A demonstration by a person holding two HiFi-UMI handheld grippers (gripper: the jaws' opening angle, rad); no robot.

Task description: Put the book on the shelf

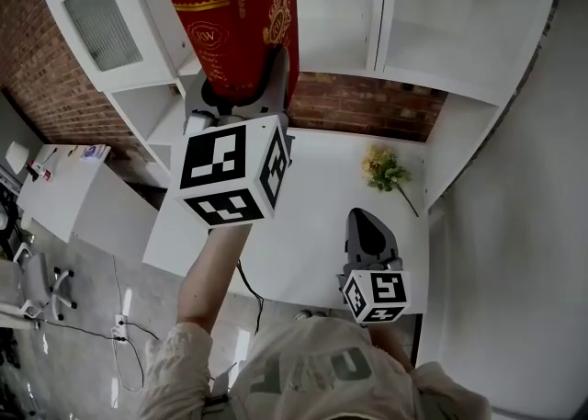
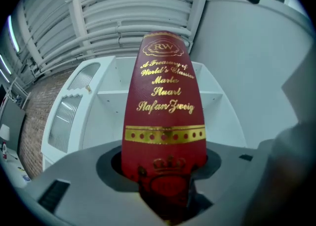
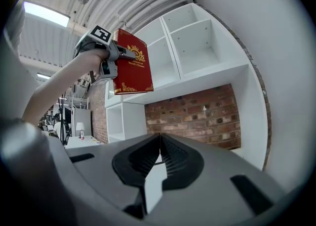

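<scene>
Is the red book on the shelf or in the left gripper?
In the left gripper, which is shut on the lower end of the book and holds it in the air before the shelf.

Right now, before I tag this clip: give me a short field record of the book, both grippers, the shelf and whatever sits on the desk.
book: red hardback, raised in front of the shelf, not yet on it
left gripper: clamped on the book's lower end
right gripper: jaws together, nothing between them, held low over the desk
shelf: white unit with open compartments above the desk
desk: white
flowers: small bunch lying near the desk's back right
</scene>
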